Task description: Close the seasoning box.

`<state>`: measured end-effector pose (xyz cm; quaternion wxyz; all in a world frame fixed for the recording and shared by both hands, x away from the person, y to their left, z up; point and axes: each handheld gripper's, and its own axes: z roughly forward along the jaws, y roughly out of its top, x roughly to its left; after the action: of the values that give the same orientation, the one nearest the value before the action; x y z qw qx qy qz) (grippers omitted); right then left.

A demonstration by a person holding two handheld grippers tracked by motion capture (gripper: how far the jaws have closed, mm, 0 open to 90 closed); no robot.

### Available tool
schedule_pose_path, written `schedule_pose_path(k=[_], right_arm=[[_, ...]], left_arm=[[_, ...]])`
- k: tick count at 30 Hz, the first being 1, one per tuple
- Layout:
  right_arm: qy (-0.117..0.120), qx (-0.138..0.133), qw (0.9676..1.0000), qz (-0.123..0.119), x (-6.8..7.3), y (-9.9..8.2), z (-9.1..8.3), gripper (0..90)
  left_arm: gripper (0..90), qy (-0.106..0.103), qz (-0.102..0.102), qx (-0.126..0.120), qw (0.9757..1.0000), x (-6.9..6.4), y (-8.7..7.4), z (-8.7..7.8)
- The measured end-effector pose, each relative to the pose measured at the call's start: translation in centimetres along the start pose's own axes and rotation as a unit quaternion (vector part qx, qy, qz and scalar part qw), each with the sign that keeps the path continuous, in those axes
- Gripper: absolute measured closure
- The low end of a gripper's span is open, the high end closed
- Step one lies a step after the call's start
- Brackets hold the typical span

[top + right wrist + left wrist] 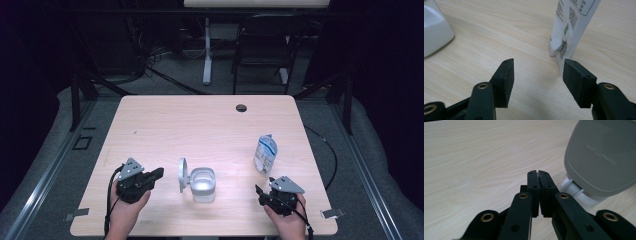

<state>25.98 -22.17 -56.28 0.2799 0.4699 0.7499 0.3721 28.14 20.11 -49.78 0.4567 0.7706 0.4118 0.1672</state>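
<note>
We see the table (150,120) bearing a grey canister (203,185) near its front edge, lid (182,175) hinged open at its left; its inside is too dim to read. A white pouch (264,154) stands well right. Our left gripper (538,180) is closed on nothing beside the lid; our right gripper (537,82) gapes wide before the pouch.

Each hand-held tool, the left tool (156,174) and the right tool (259,192), is black, with brass-ringed screws, flat dark pads, a grey three-cornered top plate and a black trailing cable.
</note>
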Motion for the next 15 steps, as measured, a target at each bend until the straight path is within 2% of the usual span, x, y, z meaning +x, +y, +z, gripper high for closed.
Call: schedule_pose_path(k=[15], right_arm=[[-0.003, 0.002, 1.0000, 0.006, -0.1, -0.2, 0.1, 42.0]], left_arm=[[90.0, -0.039, 0.026, -0.005, 0.9989, -2.4, 1.2, 0.3]])
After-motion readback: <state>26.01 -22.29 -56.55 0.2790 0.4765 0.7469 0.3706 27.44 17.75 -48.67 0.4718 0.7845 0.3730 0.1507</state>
